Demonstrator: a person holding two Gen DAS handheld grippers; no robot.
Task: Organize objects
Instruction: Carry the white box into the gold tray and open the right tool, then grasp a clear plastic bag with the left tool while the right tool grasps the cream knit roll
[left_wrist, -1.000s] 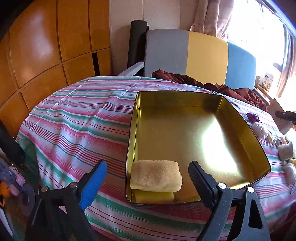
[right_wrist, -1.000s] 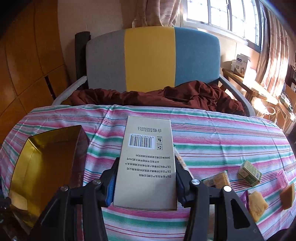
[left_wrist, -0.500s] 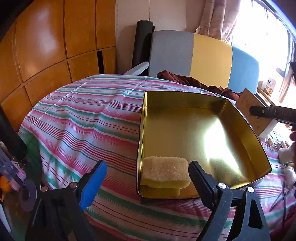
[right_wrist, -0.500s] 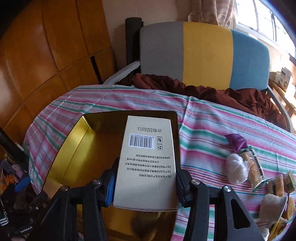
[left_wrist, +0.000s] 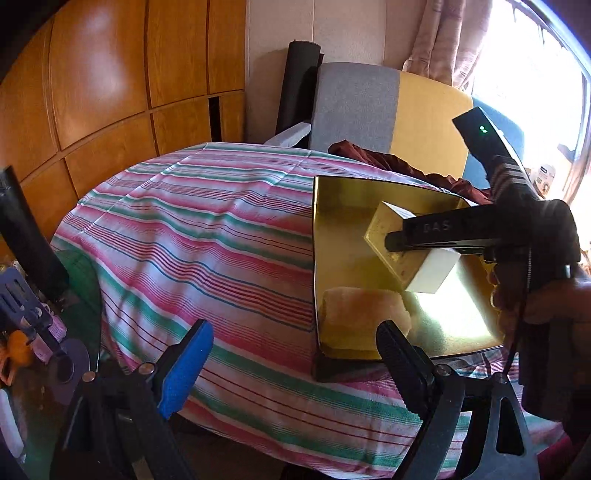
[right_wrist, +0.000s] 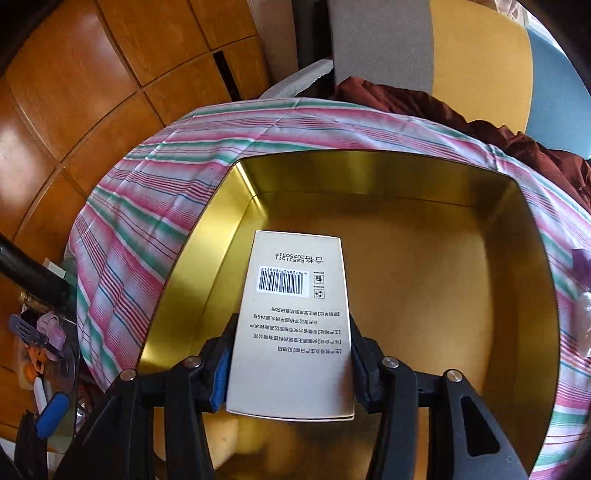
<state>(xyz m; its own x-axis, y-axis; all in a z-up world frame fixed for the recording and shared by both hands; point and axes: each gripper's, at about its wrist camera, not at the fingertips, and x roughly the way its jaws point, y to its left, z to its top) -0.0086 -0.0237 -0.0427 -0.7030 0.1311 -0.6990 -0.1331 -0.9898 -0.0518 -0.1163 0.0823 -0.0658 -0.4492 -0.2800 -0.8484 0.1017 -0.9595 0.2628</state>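
The box (right_wrist: 291, 325) is being pinched across its short sides by the right hand-held gripper (right_wrist: 290, 363), with its long axis running straight forward from the fingers and its barcode face turned up to the wrist camera. It is being held over the gold tin (right_wrist: 532, 236), directly below and ahead of the gripper; the tin's far wall is lying well ahead of the box's front end and its left wall is lying just to the left. In the left wrist view the box (left_wrist: 410, 251) is being seen tilted, hanging above the tin floor and not yet resting on it, as far as can be judged.

A sponge (left_wrist: 364, 314) is lying in the tin's near corner, beneath the gripper's heel and behind the box. The open floor is lying forward and to the right of the box, so a lowering straight down along the present axis is judged to be what the placing turns on, with the sponge being kept behind the fingers.

The left hand-held gripper (left_wrist: 295, 354) is being held spread wide and empty, near the tin's (left_wrist: 316, 258) near-left corner over the tabletop (left_wrist: 207, 236), so the right one is being judged the acting one.
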